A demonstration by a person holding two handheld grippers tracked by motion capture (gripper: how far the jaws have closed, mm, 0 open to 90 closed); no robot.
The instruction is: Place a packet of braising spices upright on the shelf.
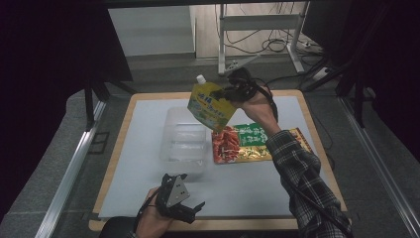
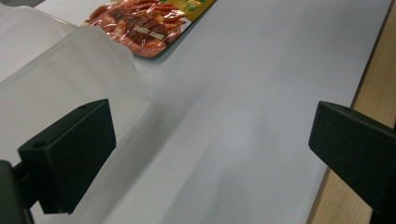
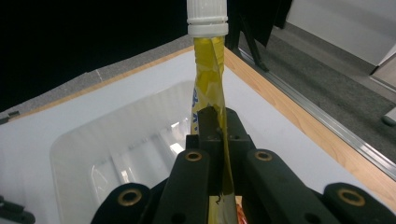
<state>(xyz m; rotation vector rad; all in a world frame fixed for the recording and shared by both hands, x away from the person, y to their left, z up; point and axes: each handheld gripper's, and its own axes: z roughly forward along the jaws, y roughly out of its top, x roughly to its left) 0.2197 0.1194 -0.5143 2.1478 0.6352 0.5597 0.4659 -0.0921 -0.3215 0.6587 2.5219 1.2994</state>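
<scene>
My right gripper (image 1: 229, 92) is shut on a yellow spout pouch (image 1: 210, 104) with a white cap (image 3: 207, 17), holding it in the air over the far right corner of a clear plastic tub (image 1: 184, 141). In the right gripper view the pouch (image 3: 208, 98) stands edge-on between the jaws, above the tub (image 3: 116, 149). My left gripper (image 1: 190, 206) rests at the table's near edge with its jaws wide apart and nothing between them; in its own view the tub's corner (image 2: 65, 70) lies just behind the left jaw.
Two flat snack bags lie right of the tub: a red one (image 1: 227, 144) and a green and gold one (image 1: 257, 141). The red bag (image 2: 140, 25) is also in the left gripper view. A white mat (image 1: 148, 114) covers the wooden table (image 1: 317, 144).
</scene>
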